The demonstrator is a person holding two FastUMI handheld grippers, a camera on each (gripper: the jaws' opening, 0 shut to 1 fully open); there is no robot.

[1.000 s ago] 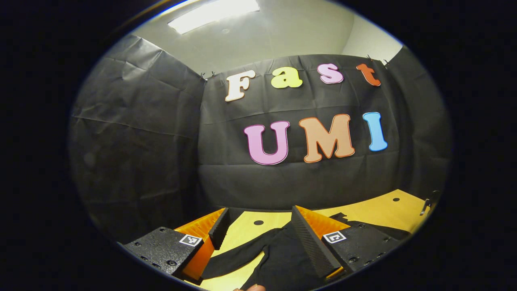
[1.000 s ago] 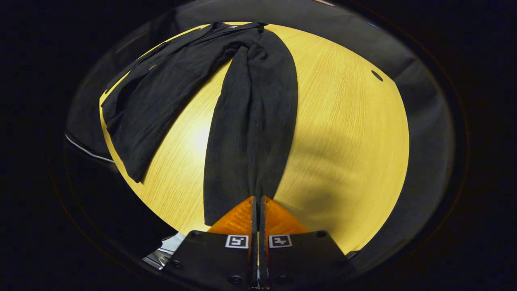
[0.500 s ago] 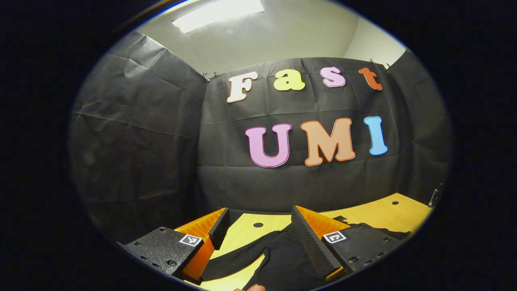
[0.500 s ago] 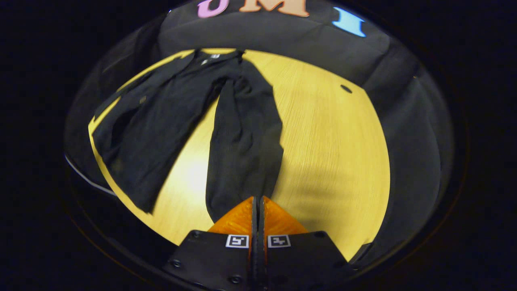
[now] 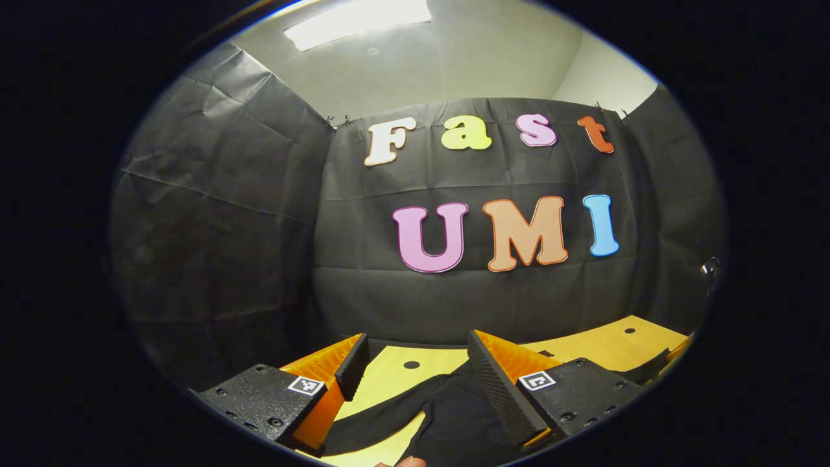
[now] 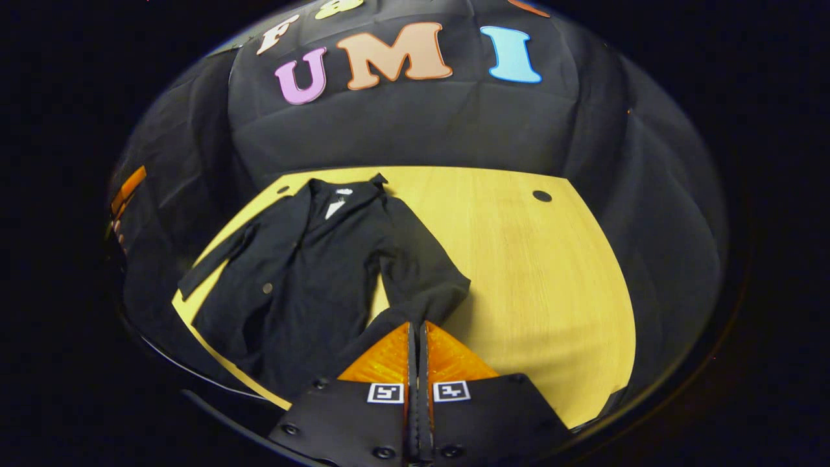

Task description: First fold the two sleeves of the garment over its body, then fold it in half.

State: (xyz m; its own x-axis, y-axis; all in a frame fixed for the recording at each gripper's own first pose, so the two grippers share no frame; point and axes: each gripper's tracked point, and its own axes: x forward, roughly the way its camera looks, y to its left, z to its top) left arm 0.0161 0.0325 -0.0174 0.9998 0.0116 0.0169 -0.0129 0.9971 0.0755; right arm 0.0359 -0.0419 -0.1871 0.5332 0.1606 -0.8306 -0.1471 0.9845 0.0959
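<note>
A black coat point(image 6: 305, 279) lies flat on the yellow table point(image 6: 545, 285), collar at the far end. Its right sleeve point(image 6: 415, 272) rises from the shoulder, bends, and runs into my right gripper point(image 6: 415, 325), which is shut on the sleeve's end. The other sleeve point(image 6: 214, 259) lies out to the left on the table. In the left gripper view, my left gripper point(image 5: 416, 342) hangs open low over the table point(image 5: 389, 376). Part of the black coat point(image 5: 447, 415) lies below and between its fingers, with nothing held.
The black booth wall point(image 6: 402, 130) stands close behind the table's far edge. A round hole point(image 6: 542, 195) sits in the tabletop at the far right, and bare wood stretches right of the coat. A person's fingertip point(image 5: 403, 462) shows at the bottom edge of the left gripper view.
My right gripper has pulled back and up with the sleeve, which has gone from stretched straight to bent near the coat's body. The left gripper has barely moved and stays open.
</note>
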